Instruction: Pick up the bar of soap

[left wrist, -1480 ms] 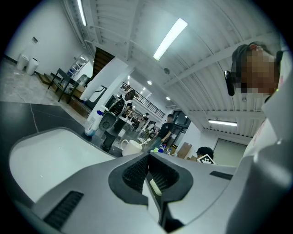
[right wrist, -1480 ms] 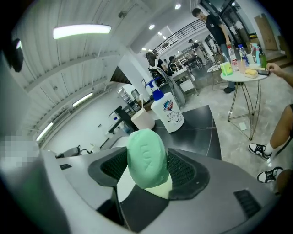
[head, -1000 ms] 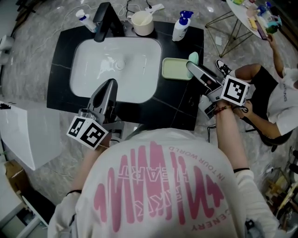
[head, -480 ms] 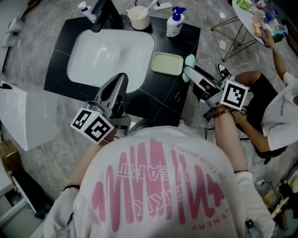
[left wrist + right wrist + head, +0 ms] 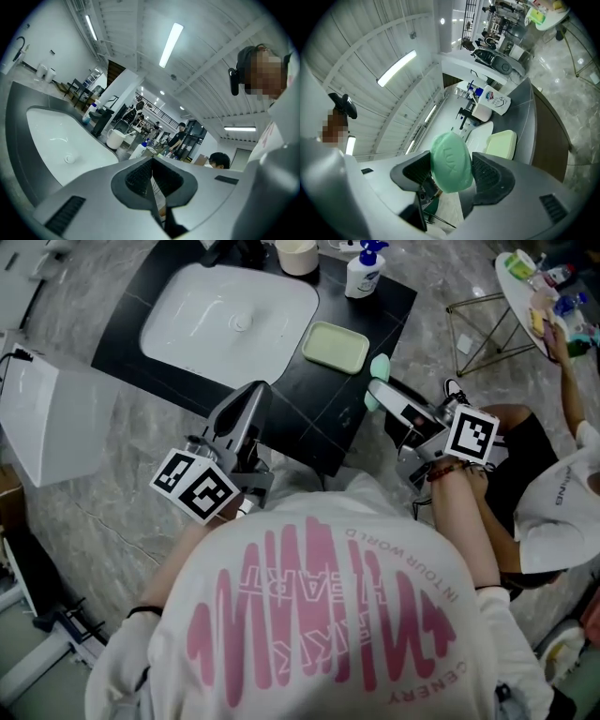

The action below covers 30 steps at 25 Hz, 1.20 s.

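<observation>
1. R gripper [image 5: 377,388] is clamped on the bar of soap [image 5: 379,367]. In the right gripper view, the green oval bar [image 5: 451,161] sits squeezed between both pads of the gripper [image 5: 452,174], w/ the "LUX" stamp showing on its face.
2. Soap is up off the pale green soap dish [image 5: 336,347] and not touching it. In the head view it's held just right of the dish, about at the edge of the black counter [image 5: 309,423]. In the right gripper view the dish [image 5: 501,143] shows past the bar, lower right.
3. L gripper [image 5: 251,395] has its jaws pressed together w/ nothing between them. The left gripper view shows the two pads meeting in a thin line [image 5: 151,176]. In the head view it's near-left of the dish, tip over the counter's near edge.
4. White sink basin [image 5: 234,320] lies just left of the dish, set into the same counter. It also fills the left of the left gripper view [image 5: 51,140].
5. Pump bottle [image 5: 362,273] stands beyond the dish, upright. White cup [image 5: 298,254] is beyond-left of the dish, partly cut off by the frame.
6. A seated person [image 5: 553,493] is well right of the dish, off the counter.
</observation>
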Each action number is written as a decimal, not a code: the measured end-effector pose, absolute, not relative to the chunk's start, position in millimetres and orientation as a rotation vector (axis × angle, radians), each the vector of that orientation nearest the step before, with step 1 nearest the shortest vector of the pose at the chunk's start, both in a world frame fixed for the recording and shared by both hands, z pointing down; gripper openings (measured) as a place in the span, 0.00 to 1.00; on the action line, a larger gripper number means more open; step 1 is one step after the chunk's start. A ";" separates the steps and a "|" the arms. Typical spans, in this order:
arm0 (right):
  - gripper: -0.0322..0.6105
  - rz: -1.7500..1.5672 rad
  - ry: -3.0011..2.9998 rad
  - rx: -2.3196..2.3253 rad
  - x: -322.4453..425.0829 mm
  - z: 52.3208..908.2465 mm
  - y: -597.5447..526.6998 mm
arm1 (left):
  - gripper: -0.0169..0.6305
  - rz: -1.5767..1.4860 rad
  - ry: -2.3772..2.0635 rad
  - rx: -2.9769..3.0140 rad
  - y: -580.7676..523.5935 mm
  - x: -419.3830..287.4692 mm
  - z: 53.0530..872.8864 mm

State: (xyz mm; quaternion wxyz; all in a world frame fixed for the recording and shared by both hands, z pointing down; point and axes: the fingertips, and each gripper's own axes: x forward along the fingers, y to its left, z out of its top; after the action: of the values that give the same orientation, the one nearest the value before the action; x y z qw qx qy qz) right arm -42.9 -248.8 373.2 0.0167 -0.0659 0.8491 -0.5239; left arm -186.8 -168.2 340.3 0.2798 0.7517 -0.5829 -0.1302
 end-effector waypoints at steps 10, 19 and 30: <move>0.49 -1.707 2.494 0.101 -25.9 357.5 -216.0 | 0.04 -0.399 -1.647 2.010 -131.2 -146.6 333.4; 0.49 -1.612 2.196 0.522 -10.3 280.0 -187.8 | 0.04 -0.574 -1.543 2.127 -128.0 -125.7 288.5; 0.49 -1.513 2.154 0.560 2.8 252.9 -177.8 | 0.04 -0.640 -1.488 2.208 -130.7 -116.7 253.3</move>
State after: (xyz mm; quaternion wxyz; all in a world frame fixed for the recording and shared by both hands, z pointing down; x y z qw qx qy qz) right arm 2.8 -177.8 252.9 0.2232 0.2027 0.7802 -0.5481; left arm -116.7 -130.7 253.3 0.2002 0.7899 -0.5325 -0.2289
